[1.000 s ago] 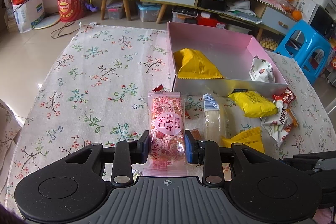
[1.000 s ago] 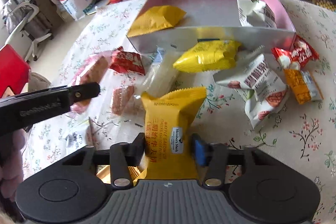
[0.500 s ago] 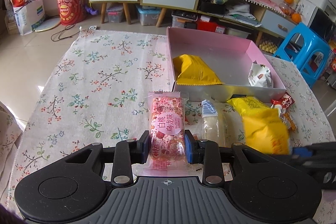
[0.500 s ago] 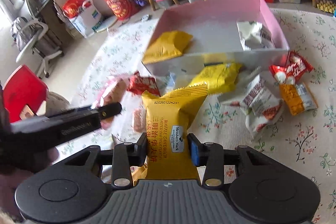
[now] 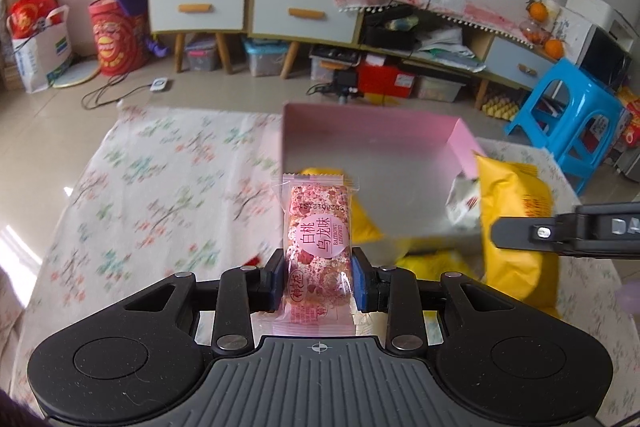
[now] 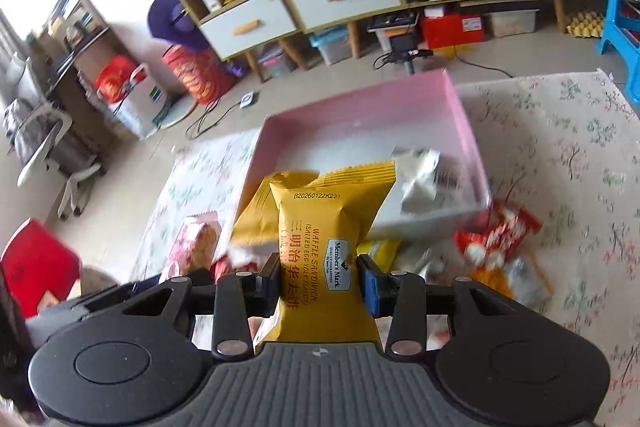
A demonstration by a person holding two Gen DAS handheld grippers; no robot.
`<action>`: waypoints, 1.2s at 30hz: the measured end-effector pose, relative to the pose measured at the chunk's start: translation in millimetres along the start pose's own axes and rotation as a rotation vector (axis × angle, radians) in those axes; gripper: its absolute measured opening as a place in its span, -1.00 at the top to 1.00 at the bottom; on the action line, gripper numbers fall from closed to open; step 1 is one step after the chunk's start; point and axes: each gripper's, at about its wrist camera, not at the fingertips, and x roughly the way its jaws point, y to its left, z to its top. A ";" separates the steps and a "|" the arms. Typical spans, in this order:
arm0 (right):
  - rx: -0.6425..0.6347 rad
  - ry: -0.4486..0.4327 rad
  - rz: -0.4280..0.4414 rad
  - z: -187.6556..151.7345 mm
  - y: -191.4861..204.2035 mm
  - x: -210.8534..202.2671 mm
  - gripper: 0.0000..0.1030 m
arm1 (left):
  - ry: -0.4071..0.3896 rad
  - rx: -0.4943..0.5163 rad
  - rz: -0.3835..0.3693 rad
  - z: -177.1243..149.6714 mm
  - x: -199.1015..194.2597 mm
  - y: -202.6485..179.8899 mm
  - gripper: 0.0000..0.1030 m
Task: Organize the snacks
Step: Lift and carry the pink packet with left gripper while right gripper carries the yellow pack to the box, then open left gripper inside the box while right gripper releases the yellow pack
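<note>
My left gripper (image 5: 318, 281) is shut on a pink snack bar (image 5: 317, 227) and holds it in the air in front of the pink box (image 5: 372, 131). My right gripper (image 6: 318, 281) is shut on a yellow waffle sandwich pack (image 6: 320, 239), also lifted, near the box's front wall (image 6: 424, 219). That yellow pack (image 5: 516, 227) and the right gripper's finger show at the right of the left wrist view. The box holds a yellow pack (image 5: 362, 223) and a white pack (image 6: 420, 175). The pink bar (image 6: 196, 243) shows at the left of the right wrist view.
Loose snacks lie on the floral tablecloth (image 5: 160, 187) by the box front: red and white packs (image 6: 496, 239), a yellow pack (image 5: 436, 261). A blue stool (image 5: 568, 115) stands right of the table. Cabinets and clutter are beyond.
Both grippers have risen off the table with their snacks and moved forward toward the pink box. The right gripper's yellow pack now sits close beside the left gripper.
</note>
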 end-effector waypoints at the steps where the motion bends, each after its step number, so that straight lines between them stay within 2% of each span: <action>1: 0.007 -0.005 -0.003 5.6 -3.3 3.4 0.42 | -0.002 0.005 -0.005 4.5 3.8 -4.2 0.42; 10: 0.082 -0.051 -0.019 38.0 -33.2 33.1 0.42 | 0.010 0.034 -0.034 33.5 56.1 -31.4 0.42; 25: 0.126 -0.124 0.046 49.6 -67.0 54.6 0.37 | -0.035 0.113 -0.022 44.1 111.6 -52.8 0.40; 28: 0.125 -0.131 0.052 50.3 -67.3 53.7 0.30 | -0.027 0.101 -0.038 43.6 116.0 -50.3 0.30; 29: 0.132 -0.134 0.050 50.2 -67.8 53.1 0.16 | -0.025 0.095 -0.034 43.7 116.0 -49.5 0.10; 30: 0.141 -0.139 0.050 50.2 -68.6 52.2 0.03 | -0.029 0.093 -0.027 43.1 115.0 -48.9 -0.01; 31: 0.147 -0.143 0.049 50.5 -69.6 51.6 0.00 | -0.040 0.092 -0.022 42.5 112.9 -48.3 -0.18; 32: 0.150 -0.147 0.048 50.8 -70.5 51.2 -0.03 | -0.050 0.094 -0.023 42.2 110.7 -48.2 -0.26; 36: 0.161 -0.153 0.042 50.7 -70.6 47.2 -0.22 | -0.059 0.099 -0.044 42.5 102.5 -45.7 -0.41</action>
